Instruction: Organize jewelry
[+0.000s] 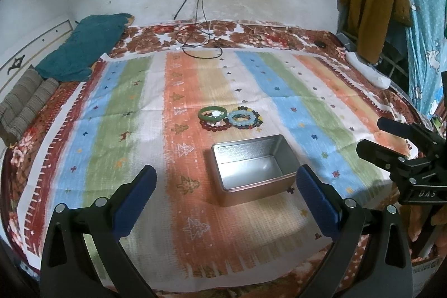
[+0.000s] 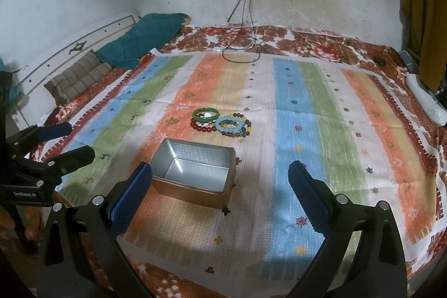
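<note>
**Bracelets Wait Beside an Empty Tin**

A striped cloth (image 1: 195, 91) covers the bed. On it sits a shiny metal tin (image 1: 252, 172) with no lid and nothing inside. Just past the tin, on the far side, lies a little pile of bracelets. A green bangle (image 1: 211, 113) rests on a dark red bead bracelet (image 1: 215, 126). Touching them on the right is a light blue bead bracelet (image 1: 242, 117), which lies on a bracelet of mixed colour beads (image 1: 258, 120).

The left gripper (image 1: 226, 180) hangs above the near part of the cloth, its blue pads spread wide, holding nothing. The right gripper (image 2: 219, 178) is spread wide too and holds nothing. Its left pad (image 2: 131, 197) is close to the tin's near left corner.

Far back, black cables (image 1: 195, 41) hang from the wall onto the bed.
</note>
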